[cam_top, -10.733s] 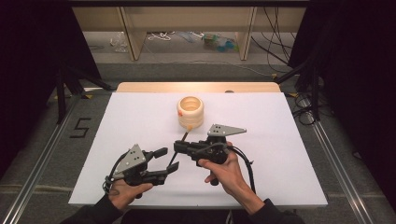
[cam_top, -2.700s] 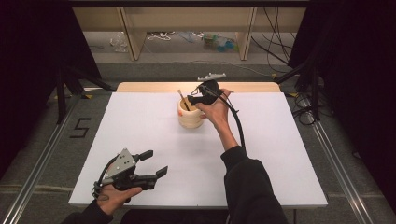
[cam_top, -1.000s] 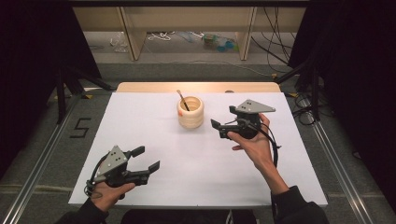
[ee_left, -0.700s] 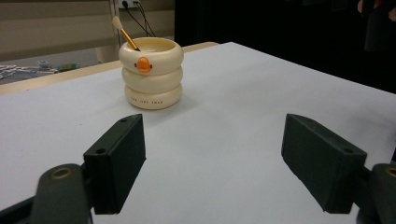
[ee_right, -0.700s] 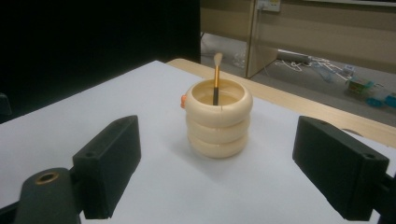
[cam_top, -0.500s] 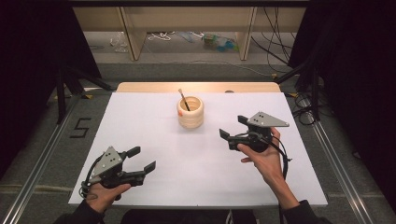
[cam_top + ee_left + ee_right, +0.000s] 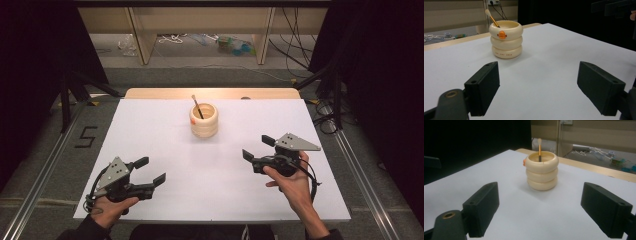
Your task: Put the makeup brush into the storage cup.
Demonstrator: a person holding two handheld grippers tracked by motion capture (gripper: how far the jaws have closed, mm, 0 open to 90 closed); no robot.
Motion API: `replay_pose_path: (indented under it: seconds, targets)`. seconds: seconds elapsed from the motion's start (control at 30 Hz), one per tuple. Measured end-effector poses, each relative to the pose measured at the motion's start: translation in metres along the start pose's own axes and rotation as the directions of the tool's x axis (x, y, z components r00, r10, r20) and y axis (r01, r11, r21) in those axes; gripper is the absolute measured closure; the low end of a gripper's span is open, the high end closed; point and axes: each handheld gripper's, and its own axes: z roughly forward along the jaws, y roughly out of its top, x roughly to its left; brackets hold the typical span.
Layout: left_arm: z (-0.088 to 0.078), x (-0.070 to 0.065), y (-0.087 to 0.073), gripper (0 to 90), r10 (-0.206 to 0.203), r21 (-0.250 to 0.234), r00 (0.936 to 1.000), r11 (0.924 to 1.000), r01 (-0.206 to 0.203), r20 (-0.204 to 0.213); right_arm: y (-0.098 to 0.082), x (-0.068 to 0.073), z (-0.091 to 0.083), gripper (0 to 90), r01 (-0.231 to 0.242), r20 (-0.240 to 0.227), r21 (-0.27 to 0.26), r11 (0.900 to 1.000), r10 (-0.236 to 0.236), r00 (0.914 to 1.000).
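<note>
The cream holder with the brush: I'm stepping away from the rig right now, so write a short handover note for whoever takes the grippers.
Left gripper: open, nothing between the jaws, low near the table's front-left corner.
Right gripper: open, empty, at the right of the table.
Cream ring-shaped holder: upright at the back centre of the white table, clear of both grippers.
Brush: stands slanted inside the holder, pale tip up.
Done: the brush sits in the holder.
Left: apparently nothing; check that it stays put.
</note>
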Motion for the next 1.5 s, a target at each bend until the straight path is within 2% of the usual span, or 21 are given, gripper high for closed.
replay_pose_path:
  seconds: [0.07,0.13,0.17,0.23,0.3,0.37,0.43,0.5,0.63,0.83,0.87,0.93,1.0,1.03,1.07,1.13,1.17,1.27,1.37,1.4,1.5]
  targets:
    - [-0.001,0.0,0.0,17.2,-0.005,0.007,1.0,1.0,0.005,-0.007,-0.003,0.001,-0.005,16.1,-0.002,0.006,0.015,1.0,0.002,1.0]
    - [-0.001,0.0,0.0,16.8,-0.002,0.005,1.0,1.0,0.002,-0.007,-0.006,0.001,-0.007,16.1,-0.009,0.006,0.005,1.0,0.009,0.9999]
    - [-0.002,0.0,0.0,16.5,-0.001,0.008,1.0,1.0,0.001,-0.007,-0.007,0.001,-0.009,16.1,-0.013,0.006,0.017,1.0,0.013,0.9999]
    - [-0.002,0.0,0.0,16.4,-0.005,0.004,1.0,1.0,0.005,-0.008,-0.011,0.002,-0.011,16.1,-0.024,0.002,-0.003,1.0,0.024,0.9997]
    - [-0.002,0.0,0.0,16.3,-0.003,0.005,1.0,1.0,0.003,-0.009,-0.014,0.003,-0.016,16.0,-0.026,0.008,0.017,1.0,0.026,0.9996]
    - [-0.002,0.0,0.0,16.2,-0.003,0.005,1.0,1.0,0.003,-0.008,-0.017,0.004,-0.02,16.0,-0.023,0.009,0.011,1.0,0.022,0.9997]
    - [-0.002,-0.001,0.0,16.2,-0.019,0.003,0.9998,0.9998,0.019,-0.008,-0.02,0.005,-0.024,16.0,-0.027,0.012,0.015,1.0,0.027,0.9996]
    - [-0.002,0.0,0.0,16.1,0.0,0.006,1.0,1.0,0.0,-0.006,-0.023,0.006,-0.028,16.0,-0.032,0.012,0.014,0.999,0.032,0.9994]
    - [-0.003,0.0,0.0,16.1,0.008,0.005,1.0,1.0,-0.008,-0.002,-0.028,0.007,-0.034,16.0,-0.022,0.023,0.015,1.0,0.021,0.9995]
    - [-0.006,0.001,-0.001,16.1,-0.008,0.007,0.9999,0.9999,0.008,-0.012,-0.036,0.009,-0.041,16.0,-0.024,0.048,0.019,1.0,0.023,0.9986]
    - [-0.006,0.001,-0.001,16.1,0.004,0.008,0.9999,1.0,-0.004,-0.012,-0.038,0.009,-0.041,16.0,-0.027,0.049,0.016,1.0,0.026,0.9984]
    - [-0.007,0.001,-0.001,16.1,-0.001,0.003,0.9999,1.0,0.001,-0.011,-0.041,0.01,-0.043,16.0,-0.036,0.046,0.014,0.999,0.036,0.9983]
    - [-0.007,0.0,-0.002,16.1,-0.014,0.004,0.9998,0.9999,0.014,-0.014,-0.042,0.011,-0.045,16.0,-0.034,0.062,0.028,0.999,0.032,0.9975]
    - [-0.008,0.001,-0.001,16.2,-0.001,0.006,0.9999,1.0,0.001,-0.012,-0.043,0.011,-0.047,16.0,-0.034,0.057,0.027,0.999,0.032,0.9978]
    - [-0.008,0.001,-0.001,16.2,-0.003,0.006,0.9999,1.0,0.003,-0.013,-0.045,0.012,-0.047,16.0,-0.046,0.054,0.004,0.999,0.045,0.9975]
    - [-0.01,0.002,-0.002,16.1,-0.003,0.002,0.9999,1.0,0.003,-0.016,-0.047,0.012,-0.049,16.0,-0.047,0.054,-0.007,0.999,0.048,0.9974]
    - [-0.009,0.002,-0.002,16.1,-0.004,-0.005,0.9999,1.0,0.004,-0.011,-0.048,0.012,-0.052,16.0,-0.048,0.06,0.007,0.999,0.047,0.9971]
    - [-0.012,0.002,-0.002,16.2,-0.01,0.002,0.9997,1.0,0.01,-0.02,-0.051,0.011,-0.055,16.0,-0.059,0.085,-0.003,0.998,0.059,0.9946]
    - [-0.014,0.003,-0.003,16.2,-0.006,0.003,0.9997,1.0,0.006,-0.022,-0.055,0.011,-0.059,16.0,-0.083,0.074,-0.018,0.996,0.084,0.9937]
    - [-0.013,0.003,-0.003,16.1,-0.01,-0.002,0.9998,0.9999,0.01,-0.02,-0.055,0.011,-0.062,16.0,-0.076,0.089,-0.005,0.997,0.077,0.9931]
    - [-0.014,0.003,-0.003,15.8,-0.01,0.004,0.9997,0.9999,0.01,-0.022,-0.057,0.011,-0.064,16.0,-0.078,0.081,-0.005,0.997,0.078,0.9937]
